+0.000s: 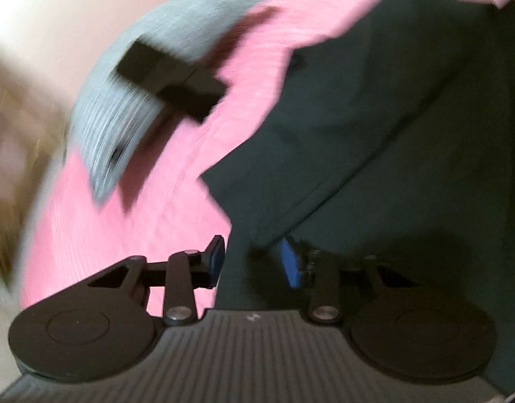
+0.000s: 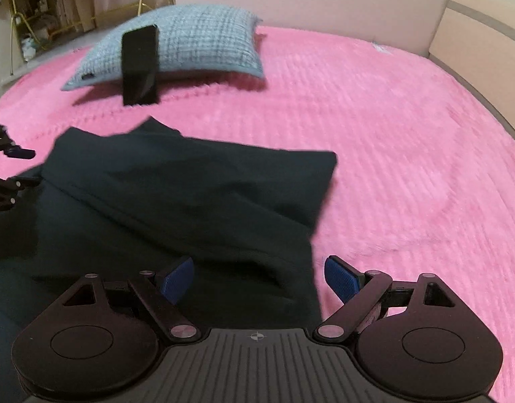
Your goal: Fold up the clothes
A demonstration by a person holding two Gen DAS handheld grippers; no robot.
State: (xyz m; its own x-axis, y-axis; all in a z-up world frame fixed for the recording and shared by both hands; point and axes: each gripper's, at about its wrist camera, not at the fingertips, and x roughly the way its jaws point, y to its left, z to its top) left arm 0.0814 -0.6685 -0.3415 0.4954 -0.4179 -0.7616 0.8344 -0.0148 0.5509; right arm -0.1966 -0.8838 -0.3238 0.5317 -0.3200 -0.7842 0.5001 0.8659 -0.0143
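Left gripper [image 1: 252, 262], blurred: fingers parted narrowly, seemingly gripping nothing, over dark smooth garment [image 2: 177, 201]. Garment lay rumpled on fuzzy ribbed pink bedspread [image 2: 391, 154]. Behind: knitted grey pillow [image 2: 197, 43], flat black slab [image 2: 140, 67] leaning. Right gripper [image 2: 259, 278]: fingers spread wide astride garment's edge.

The right tool [image 2: 259, 280] hung low with its blue-padded fingers [image 2: 341, 277] spread wide, gripping nothing. The left tool [image 1: 254, 263] tilted hard sideways, its fingers [image 1: 214, 262] parted too, nothing pinched between.
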